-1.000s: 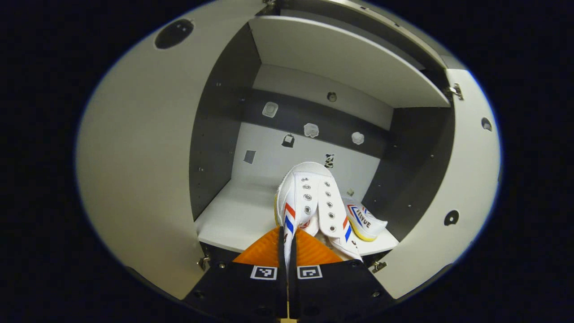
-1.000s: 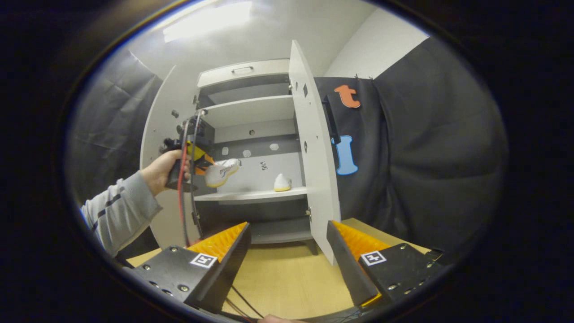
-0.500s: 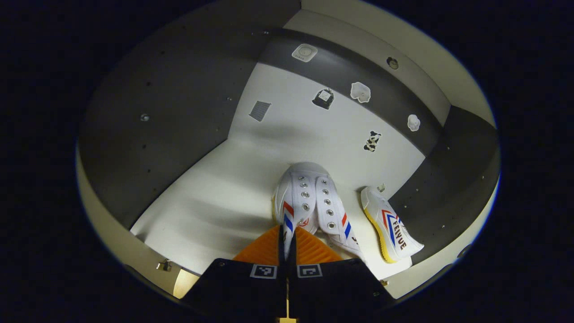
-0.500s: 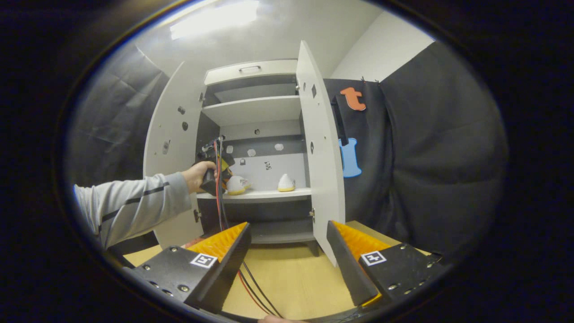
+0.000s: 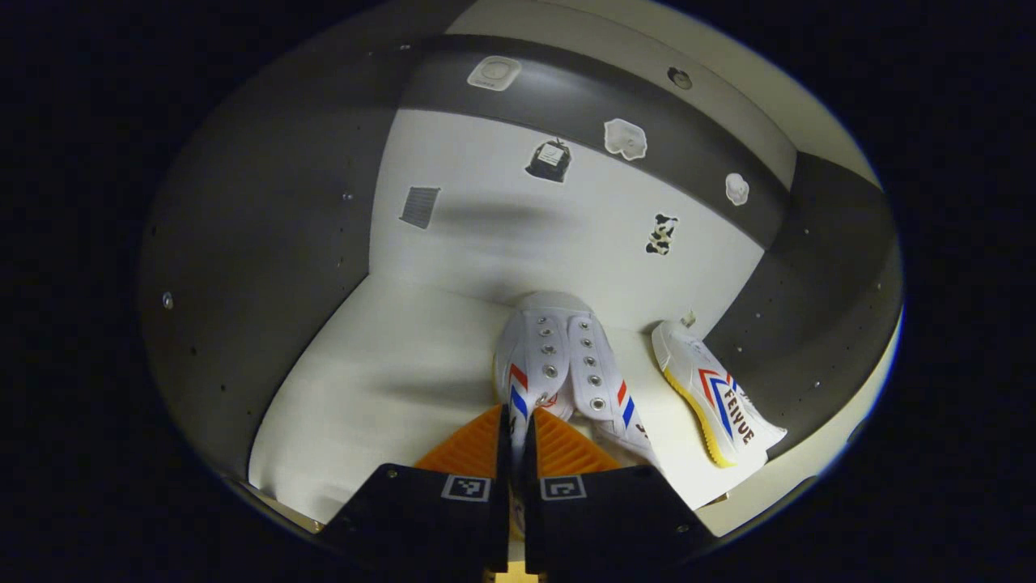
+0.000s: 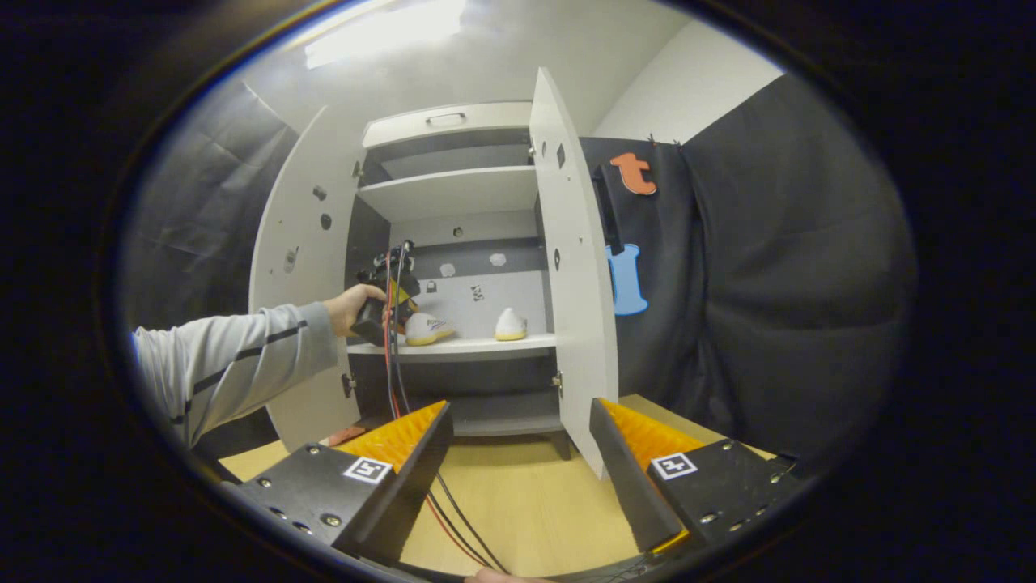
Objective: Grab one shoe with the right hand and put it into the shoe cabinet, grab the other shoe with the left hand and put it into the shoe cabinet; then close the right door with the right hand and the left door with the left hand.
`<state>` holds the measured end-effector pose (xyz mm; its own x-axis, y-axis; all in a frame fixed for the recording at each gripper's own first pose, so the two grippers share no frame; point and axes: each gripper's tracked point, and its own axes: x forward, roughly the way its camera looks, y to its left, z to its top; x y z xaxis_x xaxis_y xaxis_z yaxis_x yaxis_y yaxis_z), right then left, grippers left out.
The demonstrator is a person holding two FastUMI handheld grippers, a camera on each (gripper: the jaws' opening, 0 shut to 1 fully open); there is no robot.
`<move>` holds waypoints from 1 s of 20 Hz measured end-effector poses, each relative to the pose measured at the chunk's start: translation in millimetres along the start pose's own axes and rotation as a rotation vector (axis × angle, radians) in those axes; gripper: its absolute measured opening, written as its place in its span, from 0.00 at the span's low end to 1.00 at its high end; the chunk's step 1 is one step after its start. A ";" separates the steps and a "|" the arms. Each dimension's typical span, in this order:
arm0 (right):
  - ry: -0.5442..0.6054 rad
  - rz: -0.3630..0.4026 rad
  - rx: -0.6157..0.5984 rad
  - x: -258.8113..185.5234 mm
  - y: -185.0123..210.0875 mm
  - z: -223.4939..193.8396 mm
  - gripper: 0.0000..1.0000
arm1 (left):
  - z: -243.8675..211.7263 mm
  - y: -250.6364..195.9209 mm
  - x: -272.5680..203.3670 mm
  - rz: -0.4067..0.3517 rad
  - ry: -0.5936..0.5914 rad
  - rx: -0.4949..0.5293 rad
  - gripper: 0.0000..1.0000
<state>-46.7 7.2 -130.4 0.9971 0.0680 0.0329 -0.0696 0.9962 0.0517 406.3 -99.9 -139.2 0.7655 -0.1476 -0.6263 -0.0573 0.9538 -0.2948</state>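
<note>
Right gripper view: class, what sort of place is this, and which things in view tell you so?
Most likely a staged recording booth, not a real home: a white shoe cabinet with both doors open stands on a wooden floor against black cloth walls, and two shoes sit on its shelf.

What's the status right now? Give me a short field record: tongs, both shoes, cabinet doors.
left tongs: shut on the held shoe, inside the shoe cabinet above its middle shelf
right tongs: open, empty, back from the cabinet over the wooden floor
placed shoe: lying on the shelf by the right inner wall
left door: open
right door: open
remaining: release the held shoe, close both doors
</note>
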 end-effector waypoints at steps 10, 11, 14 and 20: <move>-0.031 -0.043 -0.019 -10.0 -14.3 12.9 1.00 | 49.4 -7.1 -73.7 0.082 -0.267 0.195 0.97; -0.035 -0.047 -0.023 -10.6 -15.2 14.5 1.00 | 52.1 -7.3 -86.5 0.089 -0.285 0.196 0.97; -0.037 -0.050 -0.029 -13.1 -15.8 14.7 1.00 | 57.8 -7.4 -131.3 0.117 -0.332 0.208 0.97; -0.004 -0.077 -0.028 -6.9 -2.7 6.2 1.00 | 48.5 -38.5 -242.0 0.012 -0.455 0.230 0.97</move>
<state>-53.6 3.6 -124.6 0.9994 -0.0091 0.0341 0.0083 0.9996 0.0261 254.3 -88.2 58.7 0.9702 -0.0562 -0.2359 0.0355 0.9952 -0.0912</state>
